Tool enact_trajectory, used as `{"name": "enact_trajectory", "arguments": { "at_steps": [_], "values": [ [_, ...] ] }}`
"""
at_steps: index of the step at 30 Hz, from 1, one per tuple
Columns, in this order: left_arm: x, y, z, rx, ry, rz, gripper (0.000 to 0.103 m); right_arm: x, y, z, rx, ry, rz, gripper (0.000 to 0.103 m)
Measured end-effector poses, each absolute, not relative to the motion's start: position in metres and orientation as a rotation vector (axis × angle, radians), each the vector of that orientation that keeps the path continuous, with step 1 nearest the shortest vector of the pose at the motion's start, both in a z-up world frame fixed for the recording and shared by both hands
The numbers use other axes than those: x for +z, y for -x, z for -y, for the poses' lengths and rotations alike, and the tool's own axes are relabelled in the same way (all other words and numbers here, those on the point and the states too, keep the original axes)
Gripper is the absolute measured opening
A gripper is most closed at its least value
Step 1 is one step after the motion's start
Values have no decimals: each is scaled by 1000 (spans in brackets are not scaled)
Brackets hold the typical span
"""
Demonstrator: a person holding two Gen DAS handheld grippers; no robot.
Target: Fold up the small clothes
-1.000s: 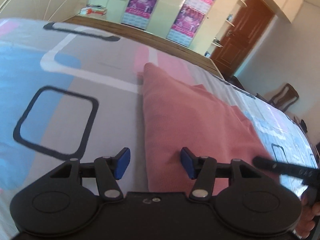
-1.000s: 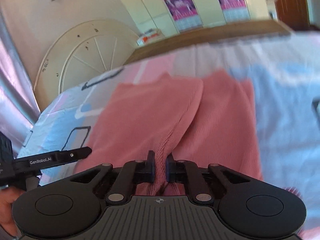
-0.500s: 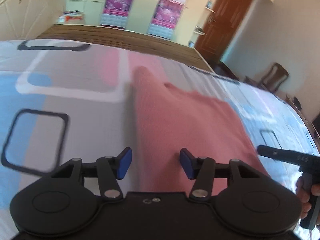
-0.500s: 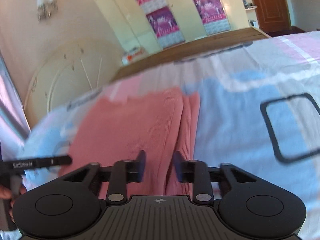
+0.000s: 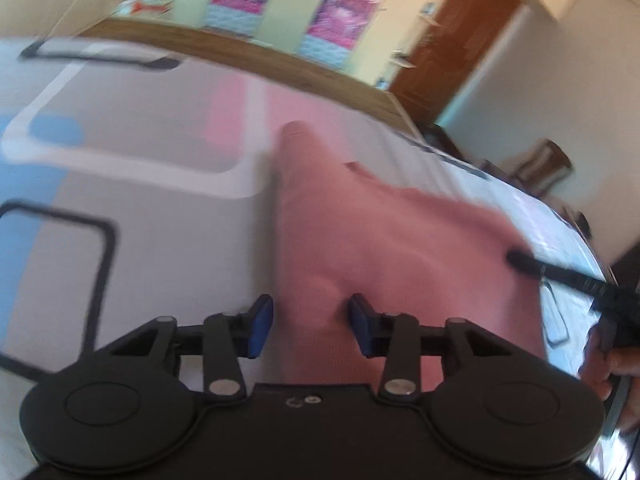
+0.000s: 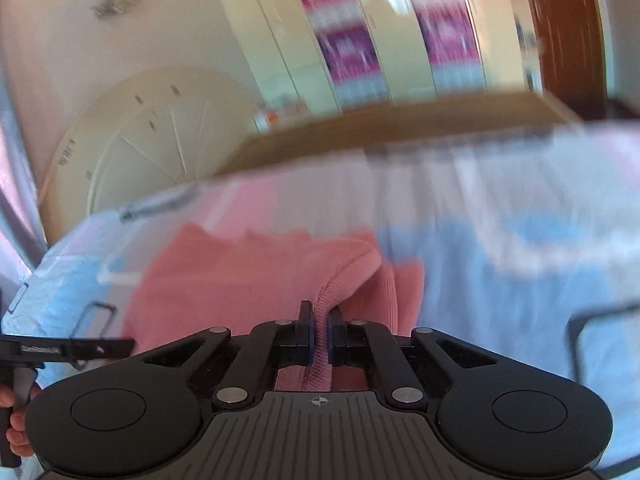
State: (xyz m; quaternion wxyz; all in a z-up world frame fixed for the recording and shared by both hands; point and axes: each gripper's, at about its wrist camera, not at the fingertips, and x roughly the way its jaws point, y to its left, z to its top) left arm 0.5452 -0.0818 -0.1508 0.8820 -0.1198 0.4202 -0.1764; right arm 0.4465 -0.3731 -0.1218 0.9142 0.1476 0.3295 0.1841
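Observation:
A pink knitted garment (image 5: 380, 240) lies folded lengthwise on the patterned bed sheet (image 5: 140, 200). My left gripper (image 5: 310, 324) sits low at the garment's near left edge. Its jaws are closing, with a raised ridge of the cloth between the blue pads (image 5: 260, 322), which stand apart from it. In the right wrist view my right gripper (image 6: 319, 338) is shut on a pinched fold of the pink garment (image 6: 240, 276) at its near right edge. Each gripper shows in the other's view: the right gripper (image 5: 560, 274) at the right, the left gripper (image 6: 72, 350) at the far left.
The sheet (image 6: 500, 300) spreads wide on both sides of the garment. A wooden bed end (image 5: 240, 48) runs along the far side, with wardrobes, a brown door (image 5: 460, 40) and a chair (image 5: 548, 164) beyond. A cream round headboard (image 6: 140, 140) stands at the left.
My right gripper let go, shifted sideways, then shut on a fold at the garment's right edge. The left jaws have narrowed around the left edge as that gripper moved in.

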Motion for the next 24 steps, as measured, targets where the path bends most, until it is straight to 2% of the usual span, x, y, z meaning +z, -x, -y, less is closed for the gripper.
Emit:
{"name": "enact_trajectory", "arguments": {
  "at_steps": [2,6,7,10,12,17,24],
  "values": [
    [-151,-547,98,-340,150,-881,47,-112,-438,374,366,-251,-630,5],
    [-153,-555,110,-298,125,-921,54,-152,-468,376,321,-277,-843,5],
    [-151,-554,113,-292,85,-919,57,-156,-469,379,320,-320,-848,8],
    [-138,-543,105,-318,67,-885,55,-146,-452,395,331,-438,-815,20],
    [-135,-531,92,-323,119,-873,55,-138,-433,406,335,-480,-788,25],
    [-143,-512,72,-324,234,-862,57,-144,-397,413,406,-570,-853,25],
    [-156,-516,78,-285,235,-899,63,-166,-409,383,468,-581,-922,25]
  ]
}}
